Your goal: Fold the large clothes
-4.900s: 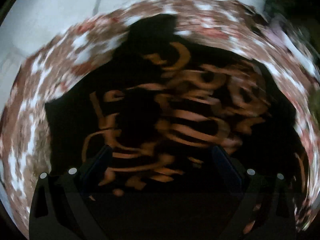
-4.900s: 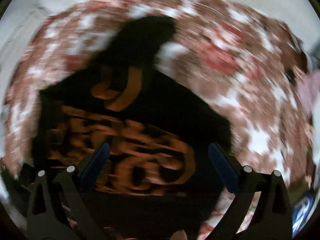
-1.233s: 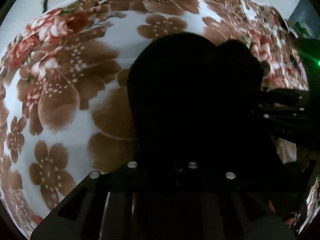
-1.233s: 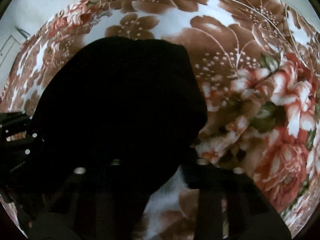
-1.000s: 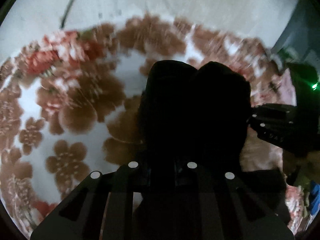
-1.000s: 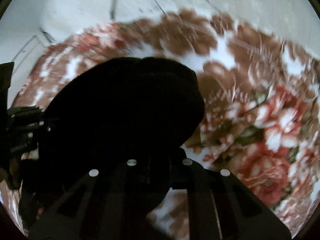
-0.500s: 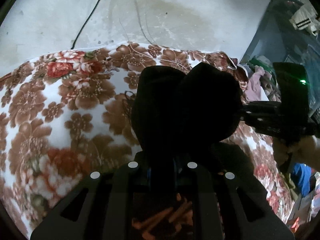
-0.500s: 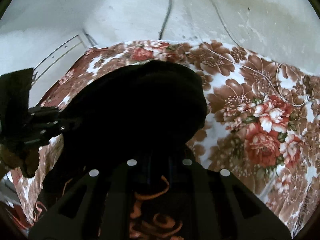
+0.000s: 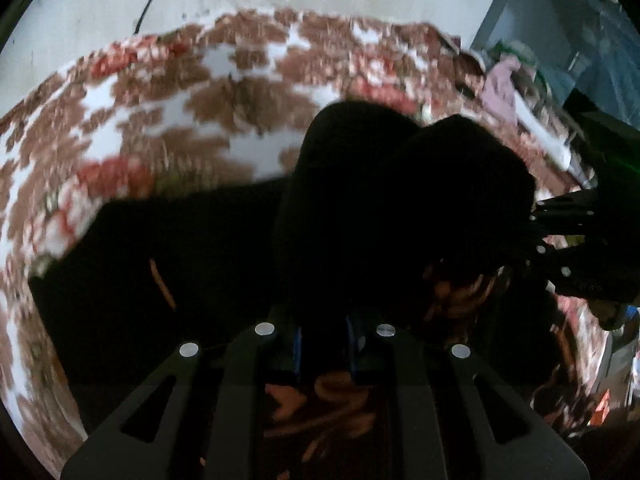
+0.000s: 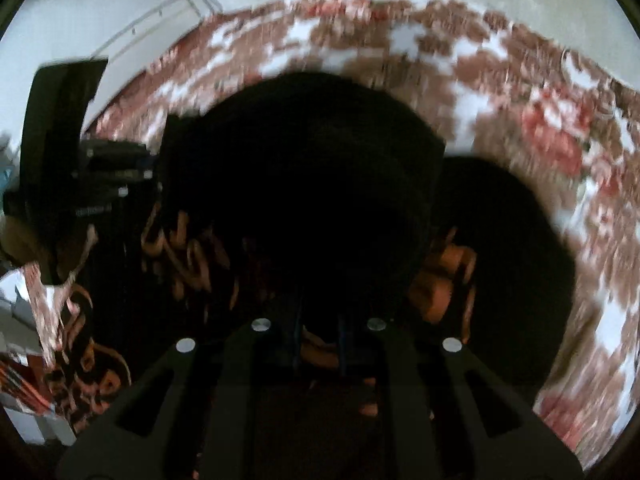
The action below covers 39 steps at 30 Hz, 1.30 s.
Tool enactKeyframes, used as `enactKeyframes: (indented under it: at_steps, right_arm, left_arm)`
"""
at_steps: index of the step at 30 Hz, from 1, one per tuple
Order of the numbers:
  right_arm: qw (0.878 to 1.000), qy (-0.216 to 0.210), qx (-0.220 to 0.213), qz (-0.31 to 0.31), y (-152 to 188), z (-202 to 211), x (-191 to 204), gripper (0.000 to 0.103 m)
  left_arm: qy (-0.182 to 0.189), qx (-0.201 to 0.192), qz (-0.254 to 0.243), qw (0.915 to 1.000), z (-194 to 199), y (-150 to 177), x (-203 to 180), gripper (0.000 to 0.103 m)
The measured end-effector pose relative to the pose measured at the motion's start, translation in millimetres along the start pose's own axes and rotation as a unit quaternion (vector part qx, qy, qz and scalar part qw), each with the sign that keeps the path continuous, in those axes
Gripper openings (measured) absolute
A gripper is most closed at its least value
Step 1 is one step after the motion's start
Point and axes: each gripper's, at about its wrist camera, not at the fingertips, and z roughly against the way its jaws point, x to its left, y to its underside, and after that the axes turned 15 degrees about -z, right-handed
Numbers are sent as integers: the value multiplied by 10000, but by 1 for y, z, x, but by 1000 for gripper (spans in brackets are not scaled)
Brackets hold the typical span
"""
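Over floral bedding (image 9: pixel 248 64), both jaws, nearly closed, apparently pinch the black garment (image 9: pixel 400 200) bunched between them.

Black garment (image 9: pixel 400 208): matt cloth, orange print. Floral blanket (image 9: pixel 168 120): soft cloth. Left claw (image 9: pixel 323 344): matt black plastic.

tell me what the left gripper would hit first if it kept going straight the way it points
Probably the black garment bunched ahead of the left gripper, whose jaws pinch it; the floral blanket seems to lie beyond, though blur hides depth.
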Motion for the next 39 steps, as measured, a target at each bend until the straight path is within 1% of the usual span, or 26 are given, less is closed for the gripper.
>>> enactKeyframes:
  at_steps: [2, 3, 4, 5, 6, 7, 8, 9, 10, 11, 13, 15, 18, 20, 22, 24, 25, 26, 27, 28, 29, 31, 32, 34, 36, 39]
  right_arm:
    - [9999, -31, 82, -111, 13, -6, 1, 23]
    - [9998, -76, 107, -166, 16, -7, 2, 36]
    - [9994, -180, 149, -254, 21, -7, 2, 44]
    - [9989, -273, 185, -326, 25, -6, 2, 57]
    - [9985, -317, 242, -382, 30, -4, 2, 68]
    - [9981, -348, 289, -409, 32, 0, 3, 71]
    - [9977, -369, 352, -448, 35, 5, 3, 79]
    - [9971, -385, 411, -502, 37, 11, 2, 81]
    - [9967, -414, 439, -542, 38, 19, 1, 81]
    - [9963, -455, 444, -570, 39, 26, -1, 81]
    - [9961, -498, 414, -594, 38, 42, -4, 82]
    - [9962, -480, 341, -636, 33, 56, -9, 83]
    - [9961, -430, 111, -765, 5, 68, -24, 85]
    - [9954, -476, 90, -828, -20, 63, -32, 85]
    - [9940, -691, 142, -838, -45, 52, -34, 85]
    - [9919, -977, 315, -753, -62, 38, -33, 84]
    - [9920, -971, 455, -661, -72, 24, -30, 82]
    - [9920, -953, 568, -605, -74, 16, -28, 71]
    - [9906, -1006, 775, -516, -77, 3, -25, 51]
    - [9901, -988, 883, -458, -76, -6, -23, 41]
    - [9901, -950, 942, -419, -74, -12, -21, 29]
    - [9884, -1051, 1027, -396, -69, -16, -19, 22]
    - [9885, -1065, 1000, -383, -67, -14, -18, 21]
    - [9906, -1033, 873, -220, -62, 0, -11, 20]
    - [9924, -984, 742, -39, -58, 18, -3, 20]
    - [9924, -1003, 688, 203, -50, 40, 12, 20]
  left_arm:
    - [34, 109, 76, 9999, -4, 13, -1, 17]
    - [43, 148, 110, 9998, -6, 17, -1, 20]
    - [62, 180, 166, 9997, -6, 22, 0, 22]
    - [77, 190, 190, 9996, -6, 25, -1, 22]
    - [102, 206, 204, 9995, -4, 27, -2, 23]
    - [114, 223, 190, 9995, -1, 28, -3, 26]
    - [125, 233, 178, 9995, 2, 28, -5, 29]
    - [164, 224, 171, 9995, 8, 28, -6, 41]
    - [191, 198, 164, 9995, 13, 28, -7, 54]
    - [204, 130, 135, 9996, 23, 28, -9, 57]
    - [202, 103, 80, 9997, 37, 27, -11, 57]
    - [103, 110, 80, 9999, 49, 27, -9, 58]
    - [4, 43, 153, 9999, 57, 22, 1, 59]
    - [-22, -24, 172, 9998, 55, 10, 8, 59]
    - [130, -156, 181, 9996, 50, -5, 13, 59]
    - [340, -149, 122, 9992, 37, -20, 14, 58]
    - [335, -59, 31, 9994, 28, -26, 13, 57]
    - [313, 101, -90, 9994, 16, -32, 11, 56]
    - [326, 228, -199, 9990, 4, -34, 10, 47]
    - [343, 354, -257, 9985, -6, -35, 8, 20]
    - [362, 483, -240, 9979, -15, -34, 8, 6]
    - [497, 504, -252, 9972, -19, -31, 7, 5]
    - [539, 402, -328, 9972, -14, -30, 4, 5]
    - [595, 228, -346, 9974, 0, -27, 0, 5]
    - [535, 43, -308, 9981, 21, -24, -2, 5]
    - [562, -135, -309, 9978, 49, -17, -8, 5]
